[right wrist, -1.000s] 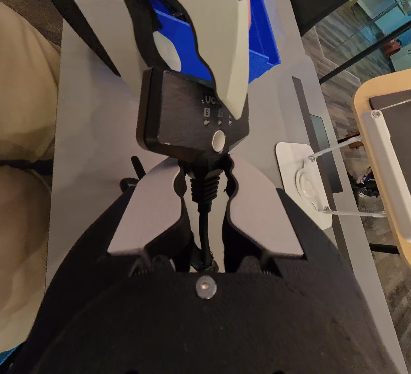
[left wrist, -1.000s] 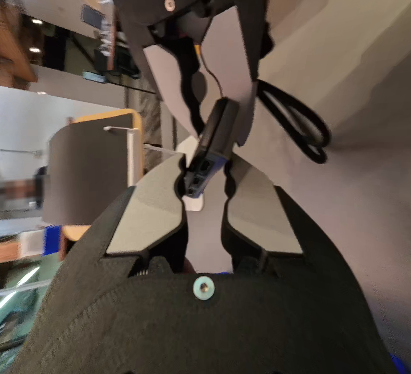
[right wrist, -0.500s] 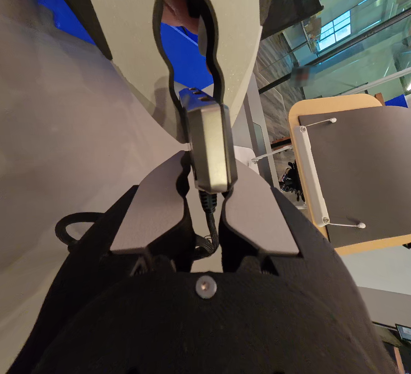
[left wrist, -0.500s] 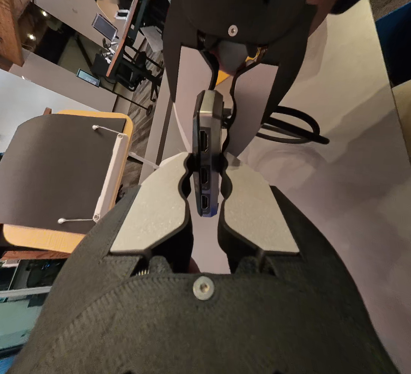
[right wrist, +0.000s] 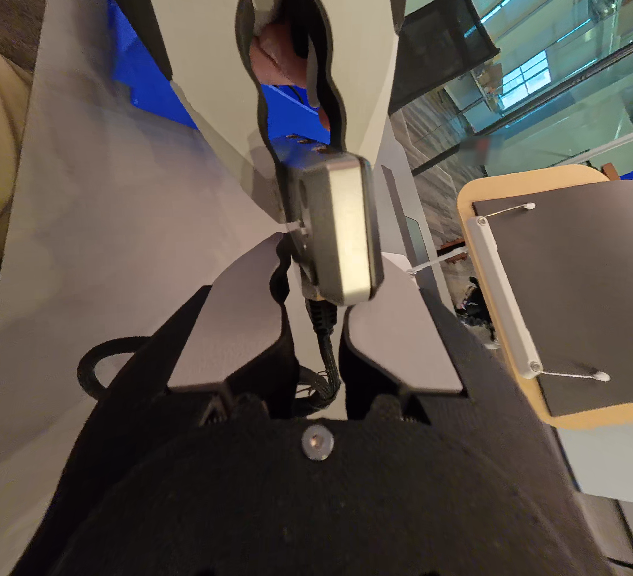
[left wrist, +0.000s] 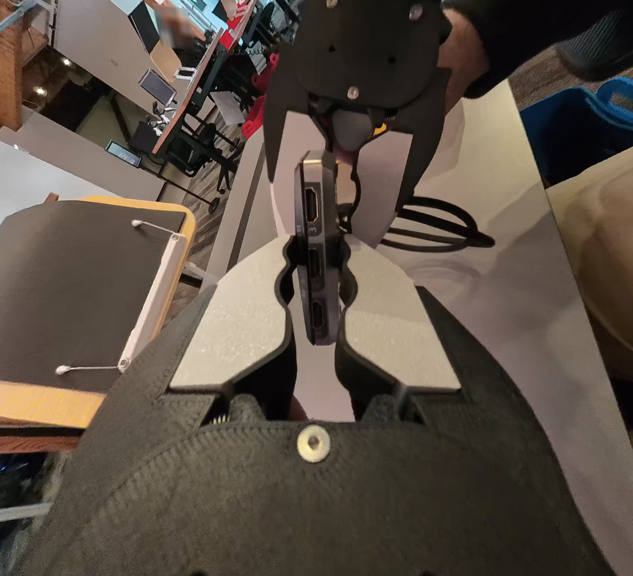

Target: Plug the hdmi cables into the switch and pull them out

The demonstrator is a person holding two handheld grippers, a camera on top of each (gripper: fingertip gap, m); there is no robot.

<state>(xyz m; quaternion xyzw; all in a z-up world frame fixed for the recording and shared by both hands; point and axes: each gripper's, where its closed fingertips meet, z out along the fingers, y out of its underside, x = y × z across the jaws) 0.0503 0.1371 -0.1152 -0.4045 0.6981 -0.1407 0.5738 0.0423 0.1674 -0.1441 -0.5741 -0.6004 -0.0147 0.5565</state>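
My left claw (left wrist: 317,264) grips the small, rigid, slick-sided switch (left wrist: 317,251) by its flat faces above the grey bench (left wrist: 479,285), while my right claw (right wrist: 329,271) pinches its stiff plugged-in HDMI cable (right wrist: 323,323) by the plug.

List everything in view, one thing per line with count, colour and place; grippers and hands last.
Switch: one, dark grey, held off the table between both grippers; three empty ports face the left wrist camera.
Cable: one, black, plugged into the switch's opposite end, looping onto the table.
Table: one, grey, underneath.
Bin: one, blue, at the table's right edge.
Board: one, black on a tan panel, left of the table.
Left gripper: black with grey fingers, shut on the switch.
Right gripper: same colours, around the switch's cable end.
Hand: one, holding the right gripper.
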